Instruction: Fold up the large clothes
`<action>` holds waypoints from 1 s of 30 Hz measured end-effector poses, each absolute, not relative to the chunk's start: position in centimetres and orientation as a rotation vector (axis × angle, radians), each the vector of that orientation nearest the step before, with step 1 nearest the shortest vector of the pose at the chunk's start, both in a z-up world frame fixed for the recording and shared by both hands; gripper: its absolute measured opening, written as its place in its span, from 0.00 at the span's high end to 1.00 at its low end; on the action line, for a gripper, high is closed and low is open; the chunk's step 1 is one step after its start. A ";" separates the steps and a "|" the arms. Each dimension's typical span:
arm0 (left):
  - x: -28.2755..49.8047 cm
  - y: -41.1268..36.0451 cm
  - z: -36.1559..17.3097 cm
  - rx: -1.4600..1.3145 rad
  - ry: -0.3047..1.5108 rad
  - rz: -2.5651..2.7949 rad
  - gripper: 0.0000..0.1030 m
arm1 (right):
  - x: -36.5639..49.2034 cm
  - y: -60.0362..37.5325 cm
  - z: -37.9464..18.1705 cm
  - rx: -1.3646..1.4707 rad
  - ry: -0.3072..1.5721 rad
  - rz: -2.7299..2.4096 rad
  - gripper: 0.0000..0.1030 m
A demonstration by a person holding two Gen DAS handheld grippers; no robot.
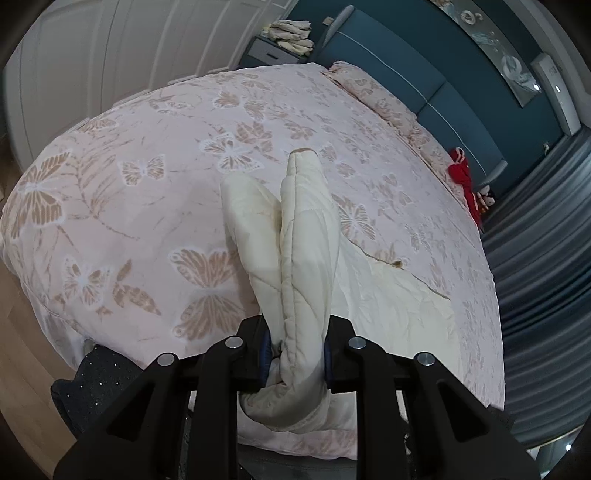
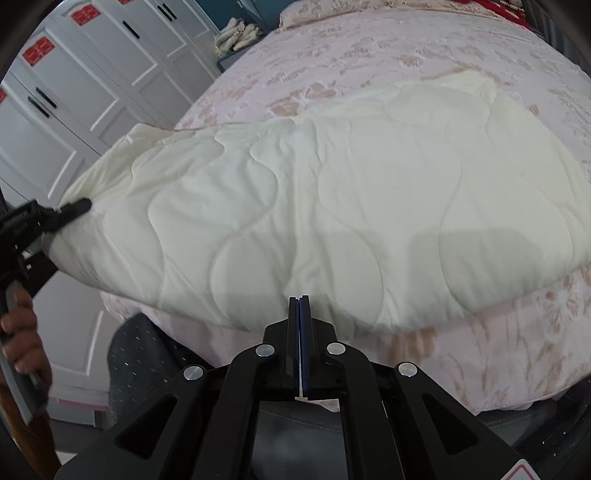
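A cream quilted blanket [image 2: 332,192] lies folded on a bed with a pink butterfly cover [image 1: 147,184]. My left gripper [image 1: 297,354] is shut on a thick folded edge of the blanket [image 1: 306,240] and holds it raised off the bed. It also shows in the right wrist view [image 2: 74,208], pinching the blanket's left corner. My right gripper [image 2: 300,301] is shut with nothing between its fingers, just in front of the blanket's near edge.
White wardrobe doors [image 2: 74,92] stand left of the bed. A nightstand with piled cloth [image 1: 288,35] and a blue headboard [image 1: 424,81] are at the far end. A red garment [image 1: 463,177] lies by the pillows. Grey curtains [image 1: 546,258] hang at right.
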State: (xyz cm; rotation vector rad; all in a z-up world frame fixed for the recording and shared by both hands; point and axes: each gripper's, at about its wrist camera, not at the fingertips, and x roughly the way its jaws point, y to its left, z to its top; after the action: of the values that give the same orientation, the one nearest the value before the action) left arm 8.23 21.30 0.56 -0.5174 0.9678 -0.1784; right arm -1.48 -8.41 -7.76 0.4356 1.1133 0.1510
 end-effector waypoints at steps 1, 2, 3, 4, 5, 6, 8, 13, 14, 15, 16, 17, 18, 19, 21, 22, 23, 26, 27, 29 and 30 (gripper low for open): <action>8.4 21.5 0.3 -0.527 0.973 -0.176 0.81 | -1.3 -8.5 -8.1 0.448 1.119 0.155 0.98; 8.5 21.6 0.1 -0.540 0.979 -0.175 0.81 | -1.2 -8.5 -8.5 0.462 1.123 0.159 0.98; 8.5 21.6 0.0 -0.540 0.982 -0.173 0.81 | -0.9 -8.5 -8.9 0.467 1.125 0.162 0.98; 8.4 21.4 -0.1 -0.537 0.984 -0.172 0.81 | -0.5 -8.5 -9.5 0.475 1.128 0.165 0.98; 8.4 21.3 0.0 -0.538 0.985 -0.175 0.81 | -0.3 -8.5 -9.8 0.481 1.131 0.166 0.98; 8.3 21.2 0.0 -0.537 0.984 -0.178 0.81 | 0.0 -8.4 -10.4 0.496 1.133 0.173 0.98; 8.2 21.0 0.3 -0.539 0.982 -0.188 0.81 | 0.6 -8.2 -11.1 0.508 1.137 0.179 0.98; 8.6 19.8 2.8 -0.541 0.932 -0.241 0.82 | 2.4 -7.0 -12.2 0.522 1.140 0.194 0.98; 8.8 19.5 3.4 -0.538 0.918 -0.252 0.82 | 2.8 -6.7 -12.4 0.530 1.139 0.203 0.98; 9.1 19.1 3.9 -0.533 0.907 -0.264 0.82 | 3.3 -6.4 -12.7 0.537 1.136 0.209 0.98; 9.4 18.7 4.2 -0.526 0.900 -0.272 0.82 | 3.9 -6.1 -13.0 0.550 1.133 0.214 0.99; 9.6 18.2 4.4 -0.514 0.894 -0.275 0.82 | 4.4 -6.0 -13.1 0.556 1.131 0.212 0.99; 9.9 17.6 4.7 -0.495 0.887 -0.273 0.82 | 4.8 -6.0 -13.1 0.560 1.129 0.207 0.99; 10.0 17.1 4.9 -0.478 0.881 -0.274 0.82 | 4.9 -5.9 -12.9 0.560 1.131 0.203 0.99; 10.0 16.5 5.5 -0.454 0.869 -0.280 0.82 | 4.3 -6.3 -11.8 0.563 1.128 0.195 0.99; 9.8 16.2 5.9 -0.445 0.862 -0.289 0.82 | 3.4 -6.6 -10.9 0.565 1.107 0.197 0.99; 9.7 16.0 6.1 -0.441 0.860 -0.302 0.82 | 2.5 -6.8 -10.1 0.560 1.088 0.200 0.99; 9.1 15.0 6.5 -0.413 0.853 -0.323 0.82 | 1.0 -7.0 -9.5 0.529 1.095 0.200 0.99; 8.9 14.8 6.6 -0.410 0.851 -0.328 0.82 | 1.0 -6.9 -10.0 0.518 1.113 0.198 0.99; 8.4 14.2 7.0 -0.409 0.847 -0.347 0.82 | 1.0 -6.6 -11.1 0.505 1.125 0.176 0.99; 8.2 13.5 7.3 -0.403 0.848 -0.365 0.82 | 1.2 -6.6 -11.8 0.519 1.130 0.170 0.99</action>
State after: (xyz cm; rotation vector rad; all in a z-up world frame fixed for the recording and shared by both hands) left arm 8.16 13.53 7.31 -0.4025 0.8475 -0.3654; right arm 1.16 -6.62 -11.83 0.5187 1.1302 0.1701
